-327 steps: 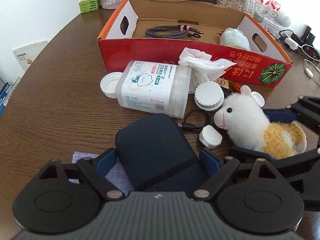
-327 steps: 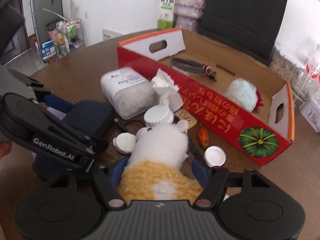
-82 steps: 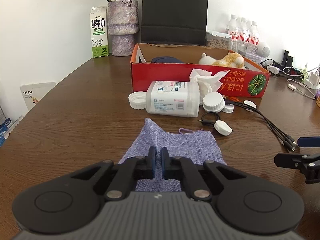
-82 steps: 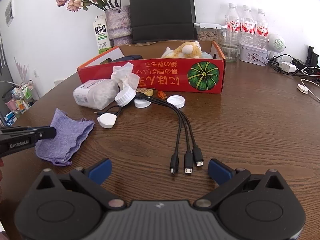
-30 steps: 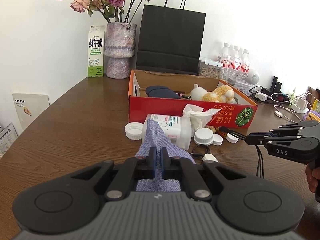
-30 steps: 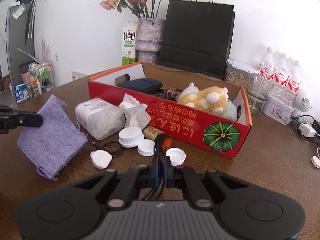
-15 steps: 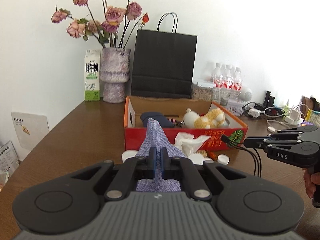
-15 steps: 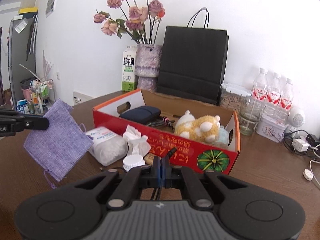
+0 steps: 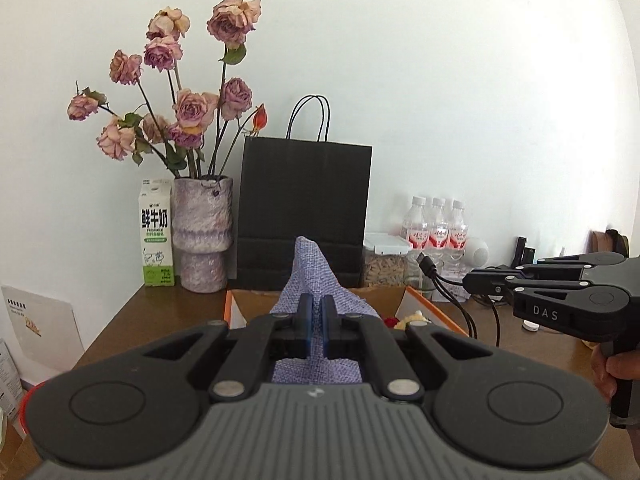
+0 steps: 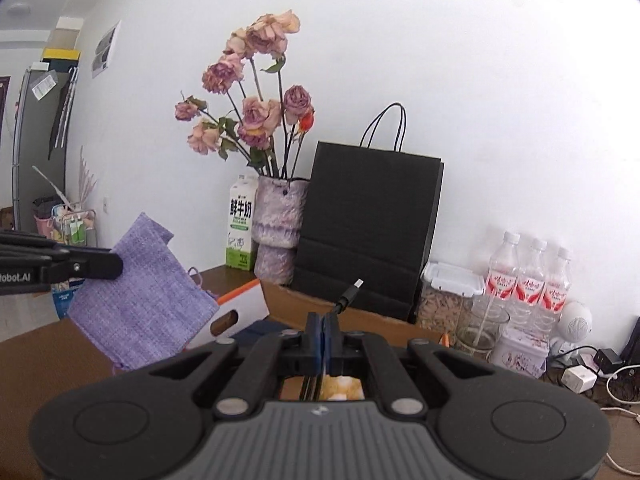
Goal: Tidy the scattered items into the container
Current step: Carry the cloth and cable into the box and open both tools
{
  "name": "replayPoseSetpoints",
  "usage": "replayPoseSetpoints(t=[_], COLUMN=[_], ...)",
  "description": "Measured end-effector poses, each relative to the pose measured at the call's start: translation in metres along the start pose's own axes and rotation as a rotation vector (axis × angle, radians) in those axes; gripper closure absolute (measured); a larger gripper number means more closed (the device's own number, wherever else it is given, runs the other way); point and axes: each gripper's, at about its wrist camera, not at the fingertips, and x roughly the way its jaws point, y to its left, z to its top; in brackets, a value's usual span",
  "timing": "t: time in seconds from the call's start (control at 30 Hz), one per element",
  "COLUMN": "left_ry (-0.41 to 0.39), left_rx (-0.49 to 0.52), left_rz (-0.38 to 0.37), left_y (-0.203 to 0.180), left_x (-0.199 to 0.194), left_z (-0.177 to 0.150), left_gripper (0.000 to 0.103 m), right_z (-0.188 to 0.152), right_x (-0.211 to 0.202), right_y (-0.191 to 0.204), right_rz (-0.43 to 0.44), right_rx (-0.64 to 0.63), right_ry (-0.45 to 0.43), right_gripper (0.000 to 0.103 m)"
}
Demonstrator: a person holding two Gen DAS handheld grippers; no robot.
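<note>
Both tools are higher than a second ago, and the loose caps, jar and tissue that showed on the bench (image 9: 132,320) then have dropped out of both views. The left tool (image 9: 314,322) stays clamped on the purple cloth pouch (image 9: 310,276), whose corner stands up past the fingertips; from the right wrist view the pouch (image 10: 140,300) hangs clear in the air, in front of the near left end of the red cardboard box (image 10: 244,300). The right tool (image 10: 322,334) stays pinched shut on the black charging cable (image 10: 347,296), one plug poking up past the tips; from the left wrist view its strands (image 9: 452,296) trail down beside the box's right wall (image 9: 436,312). The plush toy (image 10: 340,388) lies in the box, probably right under the right tool, though only a sliver shows. A hand (image 9: 608,368) grips the right tool's handle.
</note>
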Motion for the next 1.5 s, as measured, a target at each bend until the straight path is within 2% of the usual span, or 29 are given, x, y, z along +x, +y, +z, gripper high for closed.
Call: replayPoseSetpoints(t=[0.23, 0.37, 0.47, 0.6, 0.8, 1.07, 1.17, 1.2, 1.23, 1.27, 1.3, 1.33, 1.37, 1.4, 1.43, 1.47, 1.5], left_ry=[-0.038, -0.022, 0.015, 0.111, 0.246, 0.25, 0.239, 0.232, 0.224, 0.215, 0.202, 0.177, 0.147, 0.12, 0.103, 0.092, 0.073], left_rx=[-0.033, -0.059, -0.085, -0.125, -0.14, -0.085, -0.069, -0.07, -0.072, -0.079, -0.084, -0.083, -0.077, -0.07, -0.065, -0.065, -0.069], left_rz=[-0.027, -0.032, -0.026, -0.016, 0.001, 0.029, 0.05, 0.062, 0.068, 0.071, 0.084, 0.096, 0.106, 0.129, 0.151, 0.175, 0.186], left_y=[0.003, 0.009, 0.017, 0.032, 0.042, 0.037, 0.034, 0.034, 0.034, 0.035, 0.035, 0.035, 0.034, 0.033, 0.032, 0.032, 0.032], left_x=[0.044, 0.076, 0.105, 0.149, 0.188, 0.195, 0.193, 0.192, 0.19, 0.188, 0.186, 0.183, 0.178, 0.175, 0.172, 0.17, 0.168], left_z=[0.027, 0.027, 0.018, -0.004, -0.045, -0.054, -0.053, -0.053, -0.053, -0.052, -0.051, -0.05, -0.05, -0.048, -0.047, -0.046, -0.045], left_gripper=[0.098, 0.098, 0.098, 0.098, 0.098, 0.097, 0.092, 0.087, 0.074, 0.065, 0.044, 0.028, 0.023, 0.016, 0.005, 0.0, 0.0], right_z=[0.04, 0.042, 0.033, 0.005, -0.039, -0.054, -0.051, -0.05, -0.049, -0.05, -0.049, -0.049, -0.049, -0.049, -0.048, -0.048, -0.047], right_x=[0.043, 0.08, 0.113, 0.156, 0.189, 0.191, 0.186, 0.185, 0.183, 0.181, 0.179, 0.176, 0.174, 0.171, 0.167, 0.164, 0.16], right_y=[-0.013, -0.014, -0.014, -0.014, -0.015, -0.022, -0.022, -0.023, -0.024, -0.024, -0.025, -0.025, -0.024, -0.023, -0.024, -0.024, -0.026], right_rz=[-0.005, 0.011, 0.016, 0.033, 0.039, 0.045, 0.029, 0.022, 0.016, 0.01, 0.003, -0.002, -0.007, -0.011, -0.014, -0.019, -0.016], right_rx=[0.03, 0.047, 0.074, 0.117, 0.171, 0.201, 0.208, 0.21, 0.214, 0.217, 0.215, 0.208, 0.203, 0.202, 0.205, 0.209, 0.218], right_ry=[-0.056, -0.041, -0.019, 0.059, 0.148, 0.175, 0.158, 0.154, 0.15, 0.145, 0.14, 0.137, 0.135, 0.13, 0.122, 0.112, 0.1], right_gripper=[0.102, 0.102, 0.102, 0.102, 0.102, 0.101, 0.089, 0.074, 0.052, 0.041, 0.029, 0.022, 0.017, 0.007, 0.0, 0.0, 0.0])
